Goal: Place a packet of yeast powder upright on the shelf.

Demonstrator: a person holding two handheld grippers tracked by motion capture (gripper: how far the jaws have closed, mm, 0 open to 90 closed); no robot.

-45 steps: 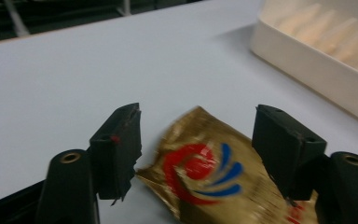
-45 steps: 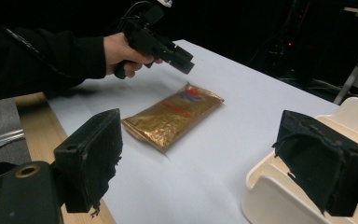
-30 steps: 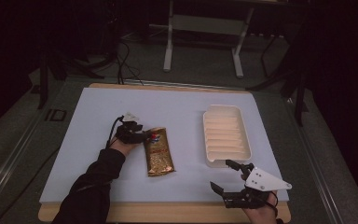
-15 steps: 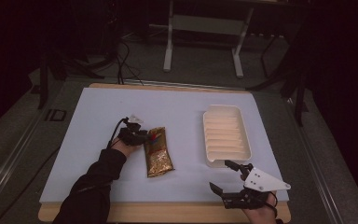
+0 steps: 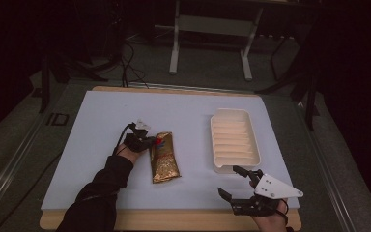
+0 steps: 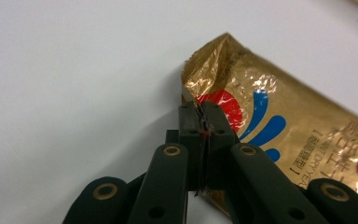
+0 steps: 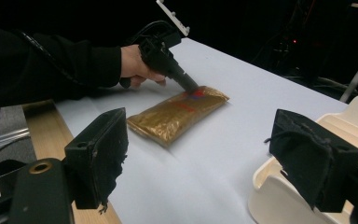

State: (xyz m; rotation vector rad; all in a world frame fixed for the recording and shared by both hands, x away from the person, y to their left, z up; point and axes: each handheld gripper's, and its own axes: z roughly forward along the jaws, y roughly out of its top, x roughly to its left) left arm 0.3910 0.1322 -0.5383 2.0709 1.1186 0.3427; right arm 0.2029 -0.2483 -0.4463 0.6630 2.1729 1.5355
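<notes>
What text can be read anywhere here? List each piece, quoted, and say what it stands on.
"DRY YEA" (rest cut off by the picture's edge), in a bracketed line running along the shiny gold foil packet, beside small characters too blurred to read.
Red disc with blue splash strokes: a sign, no words, on the same packet next to the left gripper.
"ID"-like mark on the dark floor plate: too small to be sure.
Ribbed white plastic tray: no text.

a cream ribbed tray (image 5: 234, 164) sits on the right half of the pale tabletop (image 5: 96, 125), its long side running away from the near edge (wood trim shows there). a metal stand (image 5: 210, 26) rises on the dark floor (image 5: 222, 77) beyond.
</notes>
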